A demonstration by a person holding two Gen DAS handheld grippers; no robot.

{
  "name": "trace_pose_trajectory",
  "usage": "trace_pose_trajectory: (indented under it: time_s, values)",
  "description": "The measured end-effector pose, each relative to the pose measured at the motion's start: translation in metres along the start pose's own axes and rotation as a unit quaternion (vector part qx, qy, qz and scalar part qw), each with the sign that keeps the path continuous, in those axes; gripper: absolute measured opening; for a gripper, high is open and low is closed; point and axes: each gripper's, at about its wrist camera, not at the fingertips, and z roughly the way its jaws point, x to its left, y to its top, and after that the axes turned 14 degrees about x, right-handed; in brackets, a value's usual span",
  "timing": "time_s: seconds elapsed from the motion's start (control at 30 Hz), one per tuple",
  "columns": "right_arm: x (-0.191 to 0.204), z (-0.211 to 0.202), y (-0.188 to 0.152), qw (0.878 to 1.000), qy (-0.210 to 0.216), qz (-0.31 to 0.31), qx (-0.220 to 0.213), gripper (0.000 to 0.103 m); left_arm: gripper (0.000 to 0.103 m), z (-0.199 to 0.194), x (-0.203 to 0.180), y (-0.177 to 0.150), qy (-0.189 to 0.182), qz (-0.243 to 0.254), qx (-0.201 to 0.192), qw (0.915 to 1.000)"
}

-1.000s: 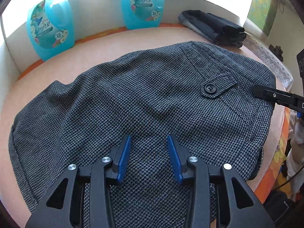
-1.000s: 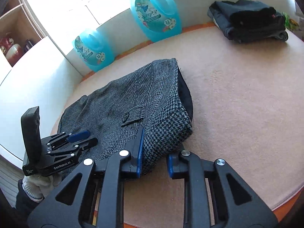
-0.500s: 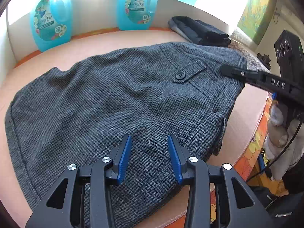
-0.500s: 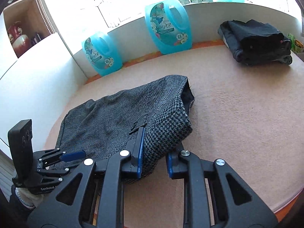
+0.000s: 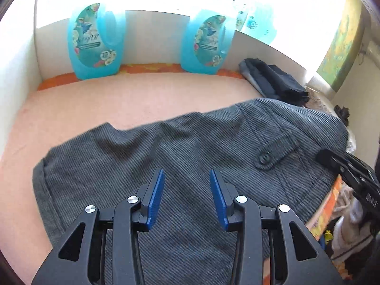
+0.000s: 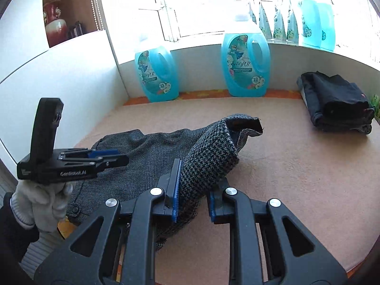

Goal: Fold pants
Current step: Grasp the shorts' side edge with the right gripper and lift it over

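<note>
- The counter (image 6: 296, 166) has a pinkish cover with an orange patterned strip at the back. White walls close it in at the left and rear.
- The pants (image 6: 147, 156), grey houndstooth, lie spread over the near left part of the counter. The waist end reaches the near edge, and one corner of it is raised off the cover.
- The right tool (image 6: 194, 178) is clamped on that raised corner, with the thick cloth pinched between its blue pads and bulging above them. From the left wrist view its black tip (image 5: 332, 159) shows at the waist end, just past the pocket.
- The left tool (image 5: 186, 173) has its pads apart with the blue inner faces bare. The pants show below and between them, and nothing is pinched there. From the right wrist view it (image 6: 116, 156) sits just over the near side of the pants.
- A stack (image 6: 337, 102) of dark folded clothes lies at the far right of the counter, well apart from the pants.
- Two blue bottles (image 6: 156, 76) (image 6: 245, 66) stand upright against the rear wall.
- A hand (image 6: 40, 201) in a white glove grips the left tool from below.
- A dark button (image 5: 263, 158) fastens the pocket flap near the waist.
</note>
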Motion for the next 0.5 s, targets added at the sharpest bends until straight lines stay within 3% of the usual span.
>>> trace_pose_trajectory:
  time_s: [0.17,0.33,0.5]
  values:
    - [-0.005,0.001,-0.002,1.000,0.003,0.002,0.003,0.020,0.036,0.035,0.031,0.031,-0.014,-0.056,0.013,0.9982]
    - [-0.010,0.003,-0.002,1.000,0.009,0.005,0.004,0.020,0.016,0.063,0.038,0.030,-0.005,-0.073,0.024,0.9971]
    - [-0.004,0.000,-0.001,1.000,0.012,-0.002,-0.002,0.020,0.016,0.079,0.038,0.027,0.008,-0.063,0.030,0.9975]
